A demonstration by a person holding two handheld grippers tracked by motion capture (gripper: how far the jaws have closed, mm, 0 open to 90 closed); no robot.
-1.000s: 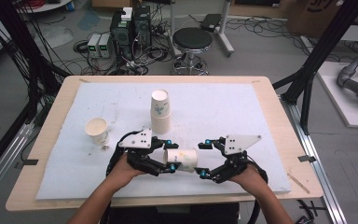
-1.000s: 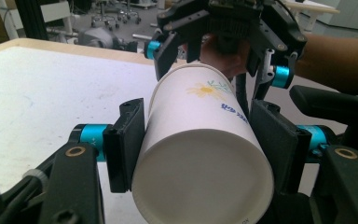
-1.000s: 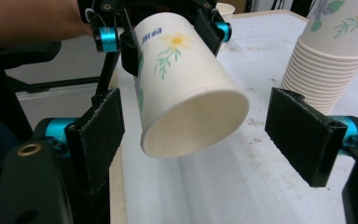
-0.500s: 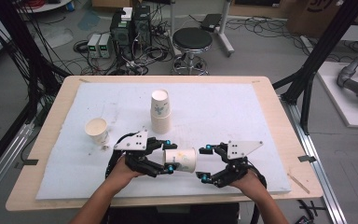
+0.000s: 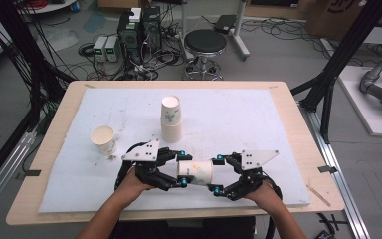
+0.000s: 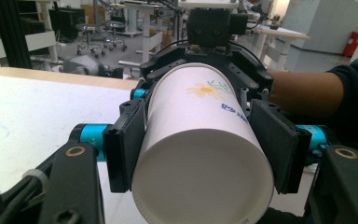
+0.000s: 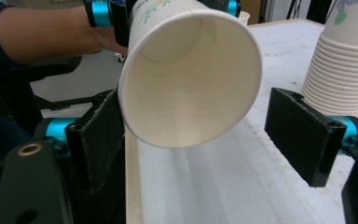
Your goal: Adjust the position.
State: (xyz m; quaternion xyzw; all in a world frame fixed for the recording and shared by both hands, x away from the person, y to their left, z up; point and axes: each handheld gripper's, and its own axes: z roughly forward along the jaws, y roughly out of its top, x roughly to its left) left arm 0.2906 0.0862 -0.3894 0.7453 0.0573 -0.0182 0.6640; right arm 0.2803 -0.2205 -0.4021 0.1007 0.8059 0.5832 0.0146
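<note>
A white foam sheet point(image 5: 238, 129) covers a pale wooden table point(image 5: 298, 114), which stands on a grey floor among black frame posts, trailing cables, electronics boxes and a round black stool point(image 5: 205, 42). On the sheet, from left to right, a single paper cup point(image 5: 103, 139) stands upright, then a stack of cups point(image 5: 171, 118) rises near the middle, upside down with its base on top. Near the front edge, a cup point(image 5: 196, 172) with a flower print lies on its side in the air between the two grippers. The left gripper point(image 5: 180, 168) clamps the cup's base end, both black pads pressed against its wall in the left gripper view. The right gripper point(image 5: 218, 174) faces the cup's open mouth; its jaws stand wide, one pad just beside the rim and the other well clear, so it grips nothing. Blue writing sits beside the yellow flower on the cup, too small to read. In the right gripper view, the stack's ribbed rims show at the right.
</note>
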